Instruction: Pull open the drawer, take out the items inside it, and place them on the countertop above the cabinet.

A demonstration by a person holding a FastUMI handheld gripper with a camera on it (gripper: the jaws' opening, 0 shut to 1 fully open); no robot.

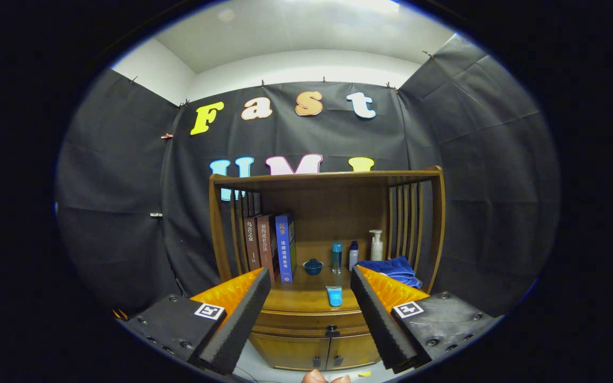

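- Gripper view looks straight at a wooden cabinet (328, 319); the gripper (311, 282) is held back from it, fingers spread wide with nothing between the pads
- Left finger (237, 314) lies ahead of the left end of the countertop (306, 295); three books (270, 247) stand upright there against the slatted side
- Drawer (312, 322) is shut, its long front running left to right under the countertop, dark knob (332, 331) at mid-front, facing the gripper; two doors (317, 351) sit below
- Blue tube (333, 296) lies on the countertop's front edge, long axis pointing front to back, open wood on both sides
- Behind it: small blue bowl (313, 266), two bottles (344, 256), pump bottle (376, 244)
- Blue cloth (391, 268) sits at the right end, just beyond the right finger (378, 314)
- A fingertip (314, 376) shows below the doors
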